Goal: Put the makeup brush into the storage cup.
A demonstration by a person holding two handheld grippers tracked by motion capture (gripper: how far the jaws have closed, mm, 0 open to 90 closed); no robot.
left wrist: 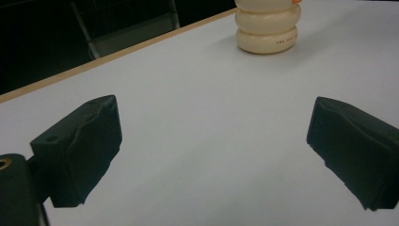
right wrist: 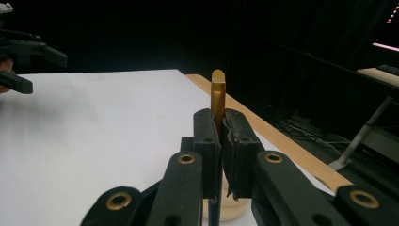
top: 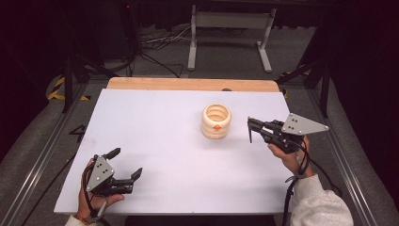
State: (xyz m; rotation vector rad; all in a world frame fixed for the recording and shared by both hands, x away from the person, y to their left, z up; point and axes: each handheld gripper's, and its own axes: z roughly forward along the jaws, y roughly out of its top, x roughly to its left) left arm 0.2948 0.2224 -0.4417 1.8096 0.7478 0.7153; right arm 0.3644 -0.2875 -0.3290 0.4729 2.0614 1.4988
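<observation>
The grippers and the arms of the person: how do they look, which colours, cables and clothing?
Both the left gripper and the right gripper are black, each topped by a grey three-cornered plate with small dark holes. Brass-coloured rivets mark the right linkages. Black cables trail from both. The right arm wears a light grey sleeve.

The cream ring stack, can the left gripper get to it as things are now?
Probably yes. The left gripper is open and holds nothing, and bare white table lies between it and the ring stack, though it sits well short of it.

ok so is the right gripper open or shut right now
Shut. In the right gripper view the right gripper has both black jaws pressed onto a thin gold-coloured stick that rises above them; what the stick is, I cannot tell.
</observation>
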